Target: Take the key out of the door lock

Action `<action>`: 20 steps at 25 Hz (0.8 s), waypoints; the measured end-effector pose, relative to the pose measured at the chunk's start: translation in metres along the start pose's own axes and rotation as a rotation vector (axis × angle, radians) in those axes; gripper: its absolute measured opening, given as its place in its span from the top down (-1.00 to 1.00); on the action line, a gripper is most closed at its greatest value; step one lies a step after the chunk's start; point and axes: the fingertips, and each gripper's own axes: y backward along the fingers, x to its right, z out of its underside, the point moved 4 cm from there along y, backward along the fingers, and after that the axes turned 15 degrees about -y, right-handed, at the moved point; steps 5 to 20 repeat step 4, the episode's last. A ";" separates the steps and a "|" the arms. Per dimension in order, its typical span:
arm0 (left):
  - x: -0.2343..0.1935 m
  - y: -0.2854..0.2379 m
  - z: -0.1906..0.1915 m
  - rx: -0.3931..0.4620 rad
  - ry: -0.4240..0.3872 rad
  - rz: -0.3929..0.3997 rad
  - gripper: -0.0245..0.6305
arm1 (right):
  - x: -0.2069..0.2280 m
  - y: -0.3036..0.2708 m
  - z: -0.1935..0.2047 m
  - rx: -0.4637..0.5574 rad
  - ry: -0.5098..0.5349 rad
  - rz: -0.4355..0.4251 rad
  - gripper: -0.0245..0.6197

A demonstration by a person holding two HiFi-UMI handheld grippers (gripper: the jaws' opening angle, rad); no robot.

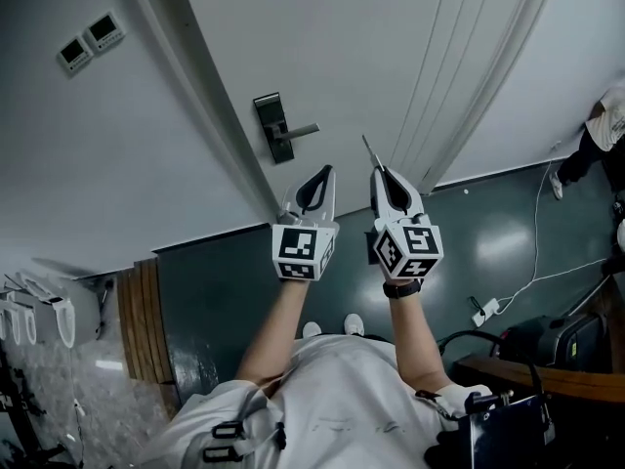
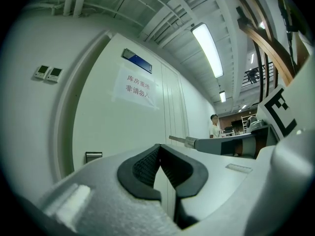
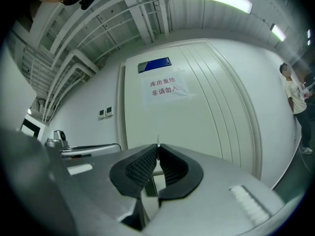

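Note:
A dark lock plate (image 1: pixel 274 125) with a metal lever handle (image 1: pixel 299 132) sits on the white door (image 1: pixel 371 57). Both grippers are raised in front of the door, below and to the right of the lock and apart from it. My right gripper (image 1: pixel 376 171) (image 3: pixel 158 147) is shut on a thin metal key (image 1: pixel 367 148) that sticks out past its tips toward the door. The key's edge (image 3: pixel 157 142) shows between the black pads. My left gripper (image 1: pixel 328 169) (image 2: pixel 159 146) is shut with nothing in it. In the left gripper view the key (image 2: pixel 177 139) and the lock plate (image 2: pixel 93 156) also show.
A paper notice (image 3: pixel 165 88) and a blue plate (image 3: pixel 154 65) are fixed on the door. Two wall panels (image 1: pixel 90 42) sit left of the frame. A person (image 1: pixel 605 125) stands at the far right. A white cable with a power strip (image 1: pixel 485 311) lies on the dark floor.

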 end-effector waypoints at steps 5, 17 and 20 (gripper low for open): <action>-0.007 -0.004 -0.007 0.042 0.004 -0.005 0.93 | 0.007 -0.002 -0.004 0.016 0.009 0.005 0.85; -0.007 -0.004 -0.007 0.042 0.004 -0.005 0.93 | 0.007 -0.002 -0.004 0.016 0.009 0.005 0.85; -0.007 -0.004 -0.007 0.042 0.004 -0.005 0.93 | 0.007 -0.002 -0.004 0.016 0.009 0.005 0.85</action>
